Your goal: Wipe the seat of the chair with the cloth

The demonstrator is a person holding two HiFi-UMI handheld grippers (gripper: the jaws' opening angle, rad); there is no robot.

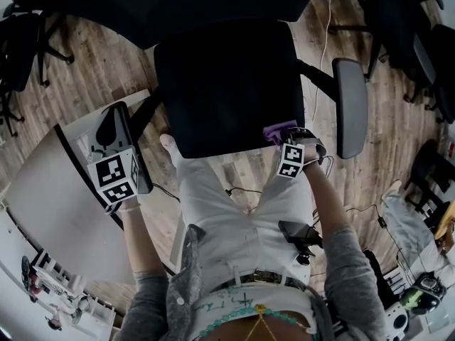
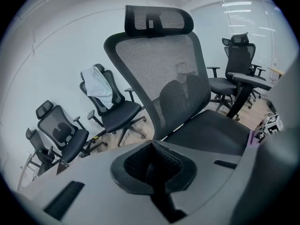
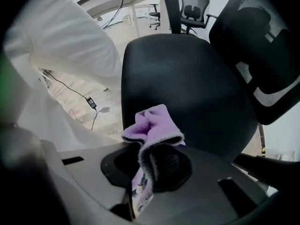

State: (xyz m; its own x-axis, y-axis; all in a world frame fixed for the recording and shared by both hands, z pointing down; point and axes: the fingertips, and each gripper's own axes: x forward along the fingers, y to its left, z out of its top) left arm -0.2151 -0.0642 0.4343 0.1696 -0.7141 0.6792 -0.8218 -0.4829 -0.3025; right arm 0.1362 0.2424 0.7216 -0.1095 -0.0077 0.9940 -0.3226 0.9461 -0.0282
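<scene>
The black chair seat fills the middle of the head view, right in front of the person's legs. My right gripper is at the seat's near right corner, shut on a purple cloth. In the right gripper view the cloth bunches up out of the gripper, just over the front edge of the seat. My left gripper hangs left of the seat, off it. Its pads meet with nothing between them, and it faces the mesh backrest.
The chair's right armrest juts out beside my right gripper. A pale table lies at lower left under my left gripper. Other office chairs stand along the wall, one draped with a white cloth. Cables trail on the wooden floor.
</scene>
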